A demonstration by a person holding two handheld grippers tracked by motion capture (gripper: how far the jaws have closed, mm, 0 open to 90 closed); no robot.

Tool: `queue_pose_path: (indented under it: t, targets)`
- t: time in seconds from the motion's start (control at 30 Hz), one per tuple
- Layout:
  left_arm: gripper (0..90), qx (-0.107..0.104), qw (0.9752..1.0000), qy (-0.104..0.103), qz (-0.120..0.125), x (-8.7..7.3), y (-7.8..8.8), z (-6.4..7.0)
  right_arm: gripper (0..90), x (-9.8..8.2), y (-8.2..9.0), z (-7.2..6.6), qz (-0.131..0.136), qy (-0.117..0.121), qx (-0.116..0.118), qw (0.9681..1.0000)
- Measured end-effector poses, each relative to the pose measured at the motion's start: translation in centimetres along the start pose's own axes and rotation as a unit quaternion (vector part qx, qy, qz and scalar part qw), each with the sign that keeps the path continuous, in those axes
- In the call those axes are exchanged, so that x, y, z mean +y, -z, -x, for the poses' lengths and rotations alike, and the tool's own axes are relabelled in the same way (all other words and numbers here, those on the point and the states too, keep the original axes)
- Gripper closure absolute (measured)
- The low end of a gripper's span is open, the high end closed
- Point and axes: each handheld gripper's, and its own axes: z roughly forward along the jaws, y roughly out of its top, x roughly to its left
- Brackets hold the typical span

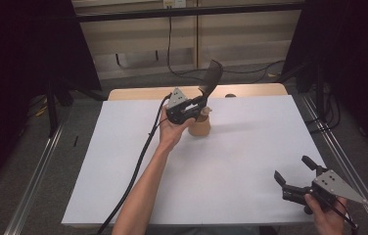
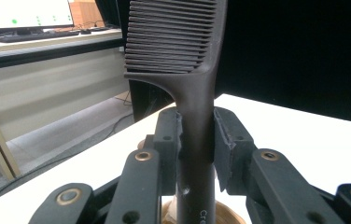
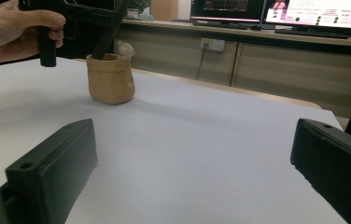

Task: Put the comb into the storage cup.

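Left gripper (image 1: 197, 104) was clamped on the handle of a dark comb (image 1: 211, 78); in the left gripper view the pads (image 2: 223, 140) pressed the handle from both sides, comb (image 2: 183, 51) teeth end up. In the high view I had the comb tilted up and away toward the far edge of the table, its handle end down at the tan pot (image 1: 200, 126). From the right gripper view the handle end sat inside the pot's (image 3: 110, 79) mouth, with my left hand (image 3: 10, 30) just above and beside it.

Pot stood upright on the white table (image 1: 211, 186), near the far edge, roughly mid-width. Couldn't tell whether the comb touched the pot's bottom.

Right gripper (image 1: 294, 174) was at the near right corner of the table, well apart from the pot, jaws spread wide with nothing between them. The right gripper view confirmed it: both jaws far apart over bare white tabletop (image 3: 201, 154), pointed toward the pot.
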Motion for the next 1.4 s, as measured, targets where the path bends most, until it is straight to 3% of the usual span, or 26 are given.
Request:
queue_pose_path:
  t: [0.27, 0.37, 0.63, 0.8, 1.07, 1.2, 1.4]
  targets:
    - [72.9, 0.01, 0.9999, -0.003, -0.005, -0.6, 0.6, 0.2, 0.0, 0.0, 0.0, 0.0, 0.0, 0.001, -0.003, 1.0]
    - [72.9, 0.005, 1.0, 0.003, -0.007, -0.9, 0.6, 0.1, 0.0, 0.0, 0.1, 0.0, 0.001, 0.001, -0.003, 1.0]
    - [72.9, 0.019, 0.9996, 0.013, -0.014, -1.9, 0.8, -0.2, 0.0, 0.0, 0.0, -0.1, 0.001, 0.001, -0.003, 1.0]
    - [72.9, 0.01, 0.9996, 0.014, -0.022, -1.9, 0.8, -0.1, 0.0, 0.0, 0.1, -0.1, 0.002, 0.0, -0.002, 1.0]
    - [72.7, 0.017, 0.999, 0.012, -0.039, -2.7, 1.0, -0.1, 0.0, 0.0, 0.0, -0.1, 0.002, 0.001, -0.003, 1.0]
    - [72.7, 0.01, 0.9988, 0.019, -0.045, -3.1, 0.8, -0.1, 0.0, 0.0, 0.0, -0.1, 0.001, 0.001, -0.001, 1.0]
    - [72.6, 0.02, 0.9983, 0.022, -0.051, -3.3, 0.9, -0.3, 0.0, 0.0, 0.0, -0.1, 0.001, 0.001, -0.002, 1.0]
